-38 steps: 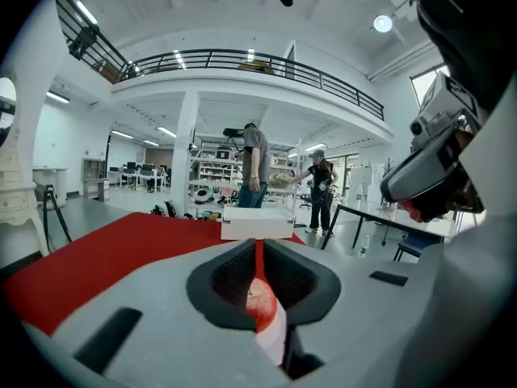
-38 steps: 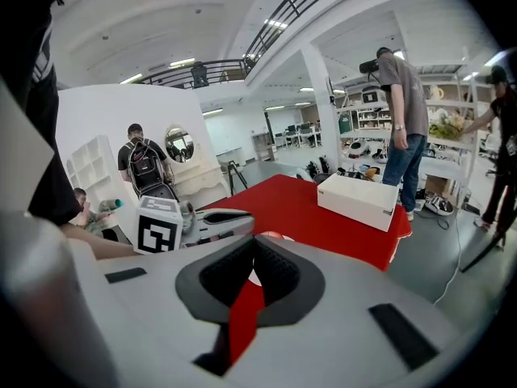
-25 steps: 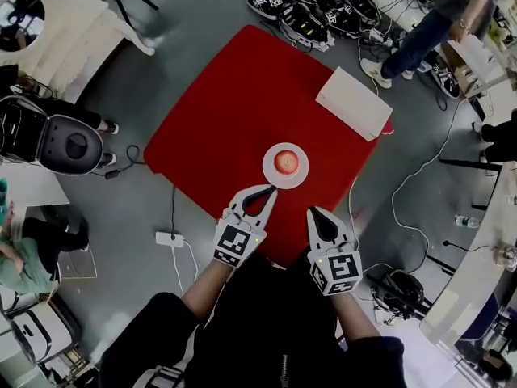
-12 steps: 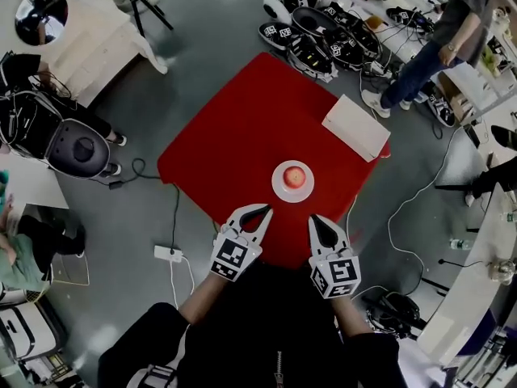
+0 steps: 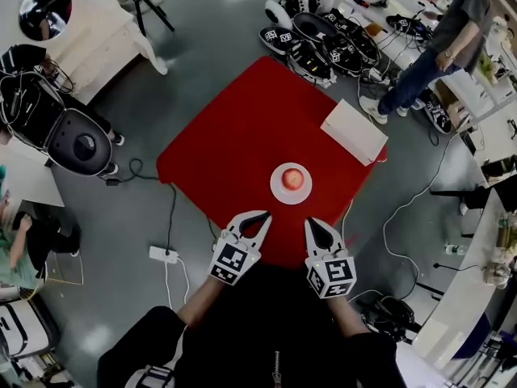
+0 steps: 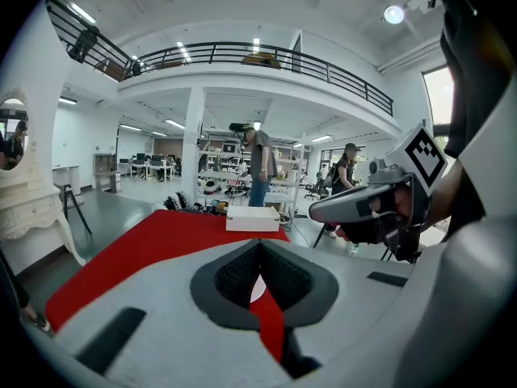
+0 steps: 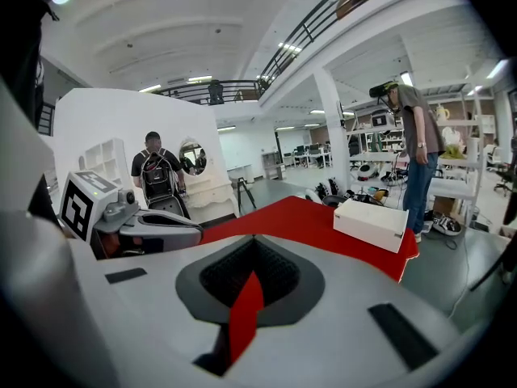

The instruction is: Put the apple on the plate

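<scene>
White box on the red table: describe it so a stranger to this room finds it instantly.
Look for the red table on the grey floor. The white box lies at its right corner, beyond the plate holding the apple. It alone is flat and rectangular; the plate is round.

Left gripper view: the grey body of the left gripper [image 6: 260, 249] hides the round white plate [image 6: 256, 288], except a sliver in the jaw notch. Right gripper view: the right gripper [image 7: 254, 253] blocks the plate and the red apple [image 5: 293, 178] entirely. Head view: the near edges of the red square table [image 5: 234, 144] are partly covered by both grippers.
</scene>
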A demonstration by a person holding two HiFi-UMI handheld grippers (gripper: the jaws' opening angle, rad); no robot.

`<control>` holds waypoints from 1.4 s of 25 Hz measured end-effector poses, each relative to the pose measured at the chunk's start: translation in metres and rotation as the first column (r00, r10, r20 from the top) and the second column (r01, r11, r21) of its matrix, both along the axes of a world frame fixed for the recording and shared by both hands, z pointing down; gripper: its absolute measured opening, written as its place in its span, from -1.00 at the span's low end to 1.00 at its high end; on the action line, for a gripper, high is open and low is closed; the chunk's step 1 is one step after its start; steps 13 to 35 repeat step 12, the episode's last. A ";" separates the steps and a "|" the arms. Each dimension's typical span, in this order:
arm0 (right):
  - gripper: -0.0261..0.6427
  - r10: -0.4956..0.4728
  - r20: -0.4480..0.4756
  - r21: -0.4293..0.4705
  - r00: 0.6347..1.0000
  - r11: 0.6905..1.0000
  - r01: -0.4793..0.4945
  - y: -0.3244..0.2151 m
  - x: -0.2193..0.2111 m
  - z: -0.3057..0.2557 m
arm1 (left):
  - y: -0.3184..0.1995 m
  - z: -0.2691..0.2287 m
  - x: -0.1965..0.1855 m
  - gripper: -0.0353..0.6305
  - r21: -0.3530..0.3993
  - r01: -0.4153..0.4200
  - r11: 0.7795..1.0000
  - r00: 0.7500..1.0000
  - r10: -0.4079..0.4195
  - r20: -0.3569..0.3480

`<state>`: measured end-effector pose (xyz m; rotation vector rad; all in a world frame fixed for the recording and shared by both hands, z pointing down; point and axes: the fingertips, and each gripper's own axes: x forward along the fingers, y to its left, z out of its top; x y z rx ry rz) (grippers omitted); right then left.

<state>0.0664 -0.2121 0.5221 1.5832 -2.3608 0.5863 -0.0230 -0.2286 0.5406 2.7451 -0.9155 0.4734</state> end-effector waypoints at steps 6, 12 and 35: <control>-0.89 0.003 -0.002 0.000 1.000 1.000 -0.003 0.000 -0.001 -0.005 | -0.001 -0.003 -0.003 -0.88 -0.004 -0.002 1.000 1.000 0.002 -0.001; -0.89 0.003 -0.002 0.011 1.000 1.000 -0.003 0.000 0.000 -0.005 | -0.001 0.001 -0.001 -0.88 -0.005 -0.007 1.000 1.000 0.007 -0.005; -0.89 0.003 -0.002 0.011 1.000 1.000 -0.003 0.000 0.000 -0.005 | -0.001 0.001 -0.001 -0.88 -0.005 -0.007 1.000 1.000 0.007 -0.005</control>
